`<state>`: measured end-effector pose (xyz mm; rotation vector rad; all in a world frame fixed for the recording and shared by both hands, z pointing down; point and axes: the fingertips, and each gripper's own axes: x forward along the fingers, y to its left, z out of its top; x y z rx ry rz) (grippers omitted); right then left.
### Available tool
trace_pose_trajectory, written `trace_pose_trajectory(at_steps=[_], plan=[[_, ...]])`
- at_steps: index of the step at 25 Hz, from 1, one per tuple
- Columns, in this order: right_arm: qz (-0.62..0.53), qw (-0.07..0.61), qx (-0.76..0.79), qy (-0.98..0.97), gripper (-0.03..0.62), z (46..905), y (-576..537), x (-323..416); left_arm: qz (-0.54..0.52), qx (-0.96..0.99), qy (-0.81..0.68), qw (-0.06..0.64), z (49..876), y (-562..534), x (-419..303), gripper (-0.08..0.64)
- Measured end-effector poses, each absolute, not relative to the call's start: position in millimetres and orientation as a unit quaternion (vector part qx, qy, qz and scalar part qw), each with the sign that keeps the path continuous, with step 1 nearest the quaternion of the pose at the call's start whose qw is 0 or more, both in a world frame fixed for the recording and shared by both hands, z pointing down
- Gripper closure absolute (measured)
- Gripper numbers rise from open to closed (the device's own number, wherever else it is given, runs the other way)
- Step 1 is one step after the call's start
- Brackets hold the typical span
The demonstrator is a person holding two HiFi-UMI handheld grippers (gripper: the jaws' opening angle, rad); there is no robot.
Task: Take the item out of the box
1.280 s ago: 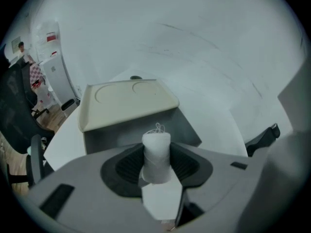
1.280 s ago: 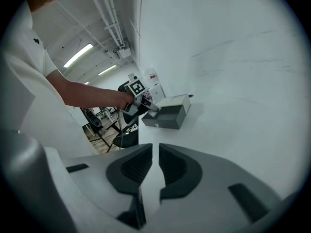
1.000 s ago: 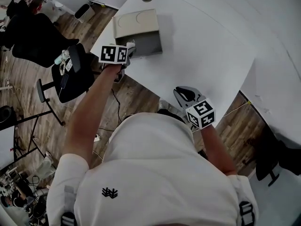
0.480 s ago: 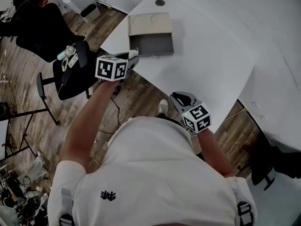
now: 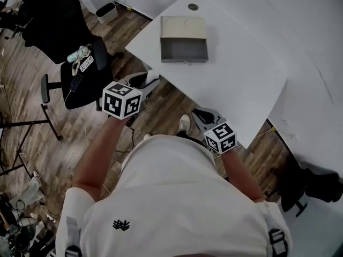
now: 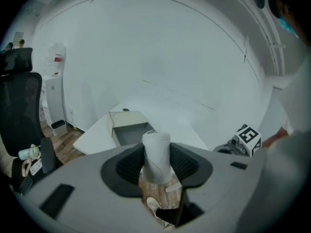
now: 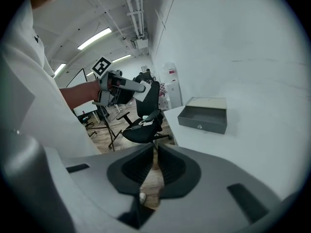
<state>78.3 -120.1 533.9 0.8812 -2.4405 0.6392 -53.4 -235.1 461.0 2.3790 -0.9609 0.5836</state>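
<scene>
An open grey box (image 5: 184, 50) with its beige lid (image 5: 183, 27) folded back stands near the white table's (image 5: 241, 74) far left corner; what its inside holds is not clear from here. My left gripper (image 5: 144, 80) hangs over the wooden floor, off the table's left edge and short of the box. It is shut on a white cylindrical roll (image 6: 156, 155), which stands upright between the pads. My right gripper (image 5: 203, 114) is near the table's front edge, its jaws shut with nothing between them. In the right gripper view the box (image 7: 204, 114) lies ahead to the right.
A black office chair (image 5: 80, 82) with small items on its seat stands left of the table. A waste bin (image 5: 107, 10) sits by the far wall. A round cable hole (image 5: 193, 7) is in the table beyond the box. A second white tabletop (image 5: 316, 116) adjoins on the right.
Both grippers have drawn back from the table toward my body. The left one, with the white roll in it, has left the box's side and risen. The box has stayed put.
</scene>
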Motion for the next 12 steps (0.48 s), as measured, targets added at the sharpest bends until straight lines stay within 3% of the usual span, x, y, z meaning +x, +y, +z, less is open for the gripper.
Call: trace_pose_trajectory(at_steps=[12], plan=[[0.203, 0.245, 0.336, -0.887, 0.580, 520, -80, 32, 0.167, 0.914, -0.306, 0.209, 421, -141, -83, 0.391]])
